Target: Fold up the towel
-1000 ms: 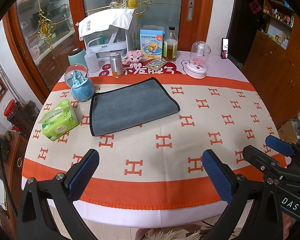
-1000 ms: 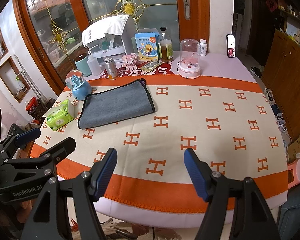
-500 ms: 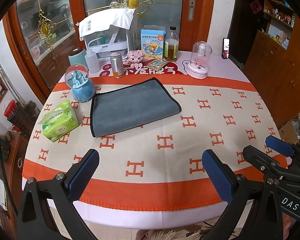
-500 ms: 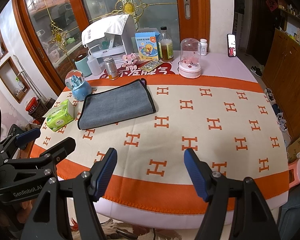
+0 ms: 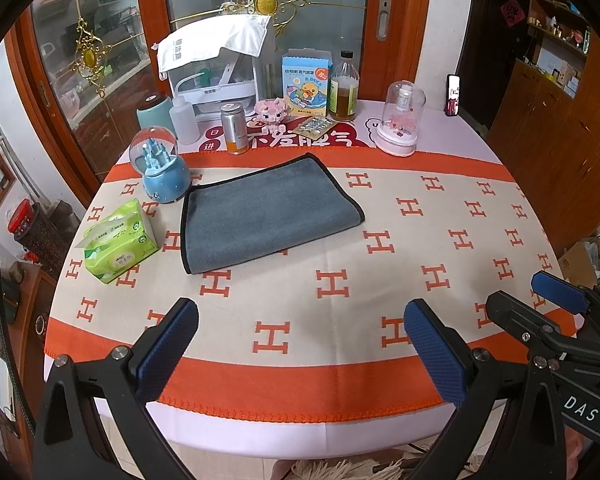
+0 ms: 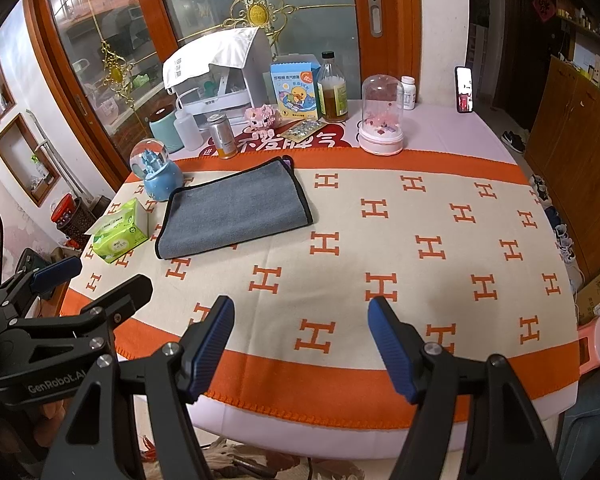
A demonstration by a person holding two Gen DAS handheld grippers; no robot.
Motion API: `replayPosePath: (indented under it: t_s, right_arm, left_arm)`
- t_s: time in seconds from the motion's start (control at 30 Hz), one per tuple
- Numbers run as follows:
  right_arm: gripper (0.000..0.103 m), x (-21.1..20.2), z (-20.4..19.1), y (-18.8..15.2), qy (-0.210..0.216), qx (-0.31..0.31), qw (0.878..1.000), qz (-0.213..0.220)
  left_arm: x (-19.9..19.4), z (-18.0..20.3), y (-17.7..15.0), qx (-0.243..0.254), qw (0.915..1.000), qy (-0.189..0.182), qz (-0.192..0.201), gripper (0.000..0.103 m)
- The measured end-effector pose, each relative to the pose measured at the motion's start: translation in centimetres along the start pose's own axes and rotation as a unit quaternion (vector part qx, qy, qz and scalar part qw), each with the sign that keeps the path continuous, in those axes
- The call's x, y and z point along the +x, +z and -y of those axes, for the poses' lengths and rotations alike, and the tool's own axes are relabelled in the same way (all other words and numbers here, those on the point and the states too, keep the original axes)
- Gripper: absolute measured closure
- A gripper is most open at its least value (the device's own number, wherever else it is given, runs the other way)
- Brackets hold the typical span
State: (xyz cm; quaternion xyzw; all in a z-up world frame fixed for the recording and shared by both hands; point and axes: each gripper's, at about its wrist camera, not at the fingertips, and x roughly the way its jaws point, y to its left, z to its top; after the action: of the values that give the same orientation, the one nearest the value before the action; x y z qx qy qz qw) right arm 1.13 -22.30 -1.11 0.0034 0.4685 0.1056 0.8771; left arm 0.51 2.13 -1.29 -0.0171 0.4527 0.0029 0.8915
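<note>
Both grippers, left gripper (image 5: 300, 344) and right gripper (image 6: 300, 344), hover at the surface's (image 5: 340, 240) near edge, jaws spread, empty. The grey towel (image 5: 266, 210) lies flat ahead, hemmed by a snow globe (image 5: 160, 170) and tissue pack (image 5: 118, 236) alongside.

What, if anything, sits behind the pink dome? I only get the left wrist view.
Observer: A small white pill bottle stands just behind the pink dome.
Operator: Is the right gripper open?
Observer: Yes, the right gripper is wide open and holds nothing.
Operator: Anything odd about the towel?
Observer: A purple bit peeks out at the far corner of the towel.
</note>
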Motion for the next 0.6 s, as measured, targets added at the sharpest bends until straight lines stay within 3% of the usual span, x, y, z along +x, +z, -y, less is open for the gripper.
replayPosePath:
  t_s: [0.6]
  right_arm:
    - [0.033,0.16,-0.09,0.07,0.000,0.001,1.000,-0.002]
  left_arm:
    - [0.21,-0.15,-0.02,-0.001,1.0000,0.002,-0.002,0.001]
